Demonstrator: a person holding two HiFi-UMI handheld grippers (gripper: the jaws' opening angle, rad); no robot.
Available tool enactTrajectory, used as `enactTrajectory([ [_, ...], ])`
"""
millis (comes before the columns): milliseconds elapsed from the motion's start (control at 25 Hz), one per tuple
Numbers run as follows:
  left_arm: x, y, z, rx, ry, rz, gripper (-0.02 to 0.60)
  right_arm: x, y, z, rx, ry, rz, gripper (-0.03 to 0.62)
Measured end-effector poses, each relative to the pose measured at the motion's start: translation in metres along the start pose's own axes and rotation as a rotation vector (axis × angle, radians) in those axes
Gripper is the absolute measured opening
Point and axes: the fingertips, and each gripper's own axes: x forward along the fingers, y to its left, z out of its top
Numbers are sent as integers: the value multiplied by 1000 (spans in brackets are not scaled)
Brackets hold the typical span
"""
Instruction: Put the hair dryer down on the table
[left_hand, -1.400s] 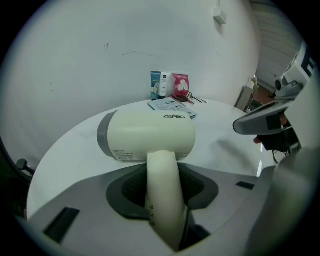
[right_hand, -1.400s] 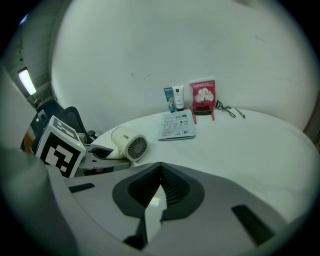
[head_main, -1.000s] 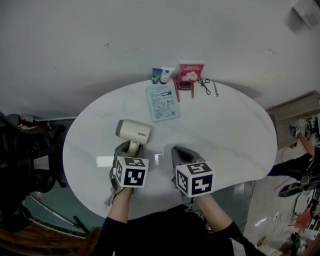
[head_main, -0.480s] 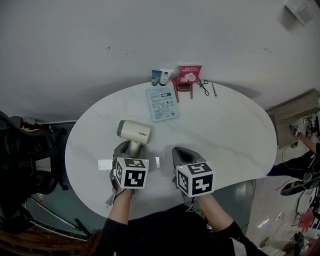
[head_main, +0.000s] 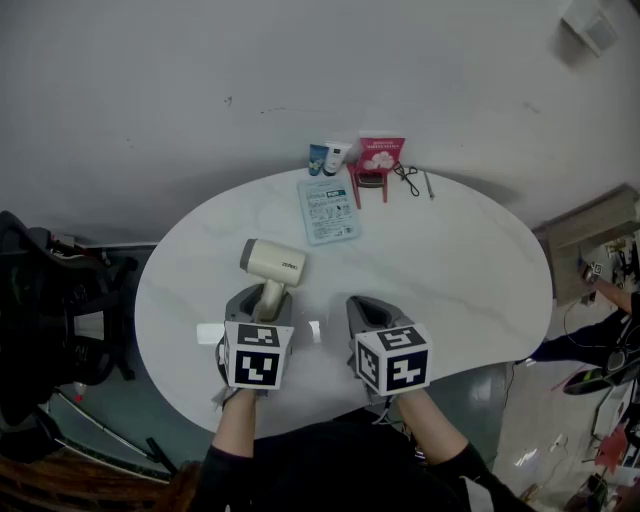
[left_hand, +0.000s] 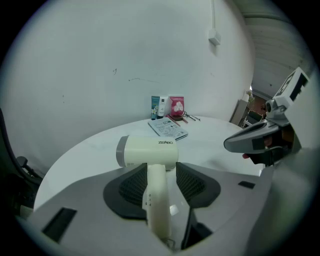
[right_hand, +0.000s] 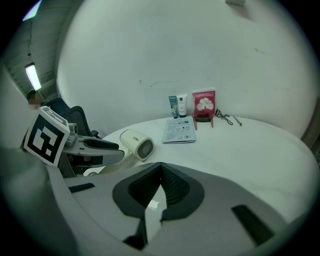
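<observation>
Now releasing the hair dryer (head_main: 272, 262) on the table (head_main: 450, 270) — left gripper (head_main: 264, 298) jaws astride its handle, untouching yet closing, right gripper (head_main: 368, 308) clenched empty — likely back straight out next.

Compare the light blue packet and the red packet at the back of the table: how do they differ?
The light blue packet lies flat on the table; the red packet stands upright. The light blue packet looks larger than the red packet and lies nearer the hair dryer. Both are printed packets near the table's far edge.
</observation>
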Motion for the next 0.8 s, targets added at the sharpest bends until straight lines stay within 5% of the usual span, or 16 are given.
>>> enactTrajectory([
  [480, -43, 8, 5, -124, -102, -13, 17, -11, 10, 3, -43, -24, 26, 2],
  [800, -66, 17, 2, -233, -150, -25, 9, -19, 17, 8, -71, -54, 58, 2],
])
